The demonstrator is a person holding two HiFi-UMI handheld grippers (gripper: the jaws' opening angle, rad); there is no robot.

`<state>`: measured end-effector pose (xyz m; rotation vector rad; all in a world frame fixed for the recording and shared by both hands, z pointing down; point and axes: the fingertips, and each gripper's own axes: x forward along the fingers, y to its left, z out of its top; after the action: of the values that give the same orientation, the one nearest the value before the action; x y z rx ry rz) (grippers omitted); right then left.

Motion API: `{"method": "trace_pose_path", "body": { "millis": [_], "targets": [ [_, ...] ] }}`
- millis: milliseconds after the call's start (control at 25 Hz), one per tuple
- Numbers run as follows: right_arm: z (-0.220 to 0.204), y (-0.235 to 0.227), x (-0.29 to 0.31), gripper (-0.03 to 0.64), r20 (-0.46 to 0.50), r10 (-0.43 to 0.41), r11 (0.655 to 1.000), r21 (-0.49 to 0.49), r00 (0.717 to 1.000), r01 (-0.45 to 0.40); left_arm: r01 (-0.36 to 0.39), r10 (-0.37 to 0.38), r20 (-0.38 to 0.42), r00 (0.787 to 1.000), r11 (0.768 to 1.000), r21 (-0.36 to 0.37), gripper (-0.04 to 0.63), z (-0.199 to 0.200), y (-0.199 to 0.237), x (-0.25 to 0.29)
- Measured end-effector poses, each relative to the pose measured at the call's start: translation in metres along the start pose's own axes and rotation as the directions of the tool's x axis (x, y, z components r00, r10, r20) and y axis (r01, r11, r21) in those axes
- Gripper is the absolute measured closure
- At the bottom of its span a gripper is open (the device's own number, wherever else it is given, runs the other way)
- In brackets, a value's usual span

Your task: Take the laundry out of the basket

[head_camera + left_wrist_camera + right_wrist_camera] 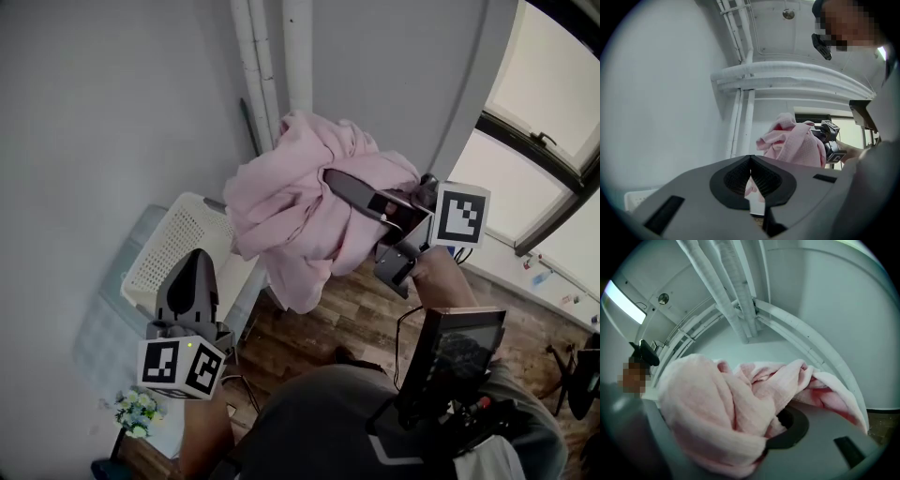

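Laundry, in the shape of one pink waffle-knit garment (pixel 291 216), was already out of the basket and up in the air, bunched and hanging in loose folds in front of the grey wall. The right gripper (pixel 342 187) had it: in the right gripper view the cloth (pixel 722 413) was heaped over the right gripper (pixel 783 427) and pinched between its jaws, which were clamped partway on the thick wad of fabric. The lowest fold dangled free, well above the floor and touching nothing else that I could see.

Below and to the left stood the white perforated basket (pixel 183 239), apart from the garment. The left gripper (pixel 195 267) hovered over its rim, pointing up toward the cloth. In the left gripper view the left gripper (pixel 751 166) had its jaws brought together with nothing gripped; the pink seen past them was only the far garment (pixel 797 143).

So, as I judged it, the lifting-out of this piece was done, but it had not been put down anywhere. Whether more laundry lay in the basket I could not tell, since the left gripper covered part of the inside and only the rim and one wall showed.

Further out, white pipes (pixel 281 56) ran up the wall behind the cloth, a small bunch of flowers (pixel 136 412) sat near the person's left side, and wooden floor (pixel 366 309) showed beneath.
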<state>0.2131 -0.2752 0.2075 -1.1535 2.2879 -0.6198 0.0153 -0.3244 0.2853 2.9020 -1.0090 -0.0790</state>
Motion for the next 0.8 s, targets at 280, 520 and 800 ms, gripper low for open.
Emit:
{"method": "trace_pose_path", "body": {
  "millis": [280, 520, 800],
  "targets": [
    [-0.011, -0.046, -0.036, 0.4, 0.002, -0.081, 0.997, -0.012, 0.997, 0.081, 0.033, -0.033, -0.025, 0.999, 0.999, -0.003, 0.586, -0.017, -0.029, 0.035],
    [-0.025, -0.07, -0.041, 0.4, -0.002, -0.106, 0.994, -0.03, 0.994, 0.106, 0.04, -0.04, -0.047, 0.998, 0.999, 0.002, 0.586, -0.029, -0.032, 0.05],
    [-0.033, -0.079, -0.044, 0.4, -0.017, -0.136, 0.99, -0.024, 0.991, 0.136, 0.033, -0.033, -0.046, 0.998, 0.999, 0.009, 0.586, -0.031, -0.033, 0.054]
  ]
}}
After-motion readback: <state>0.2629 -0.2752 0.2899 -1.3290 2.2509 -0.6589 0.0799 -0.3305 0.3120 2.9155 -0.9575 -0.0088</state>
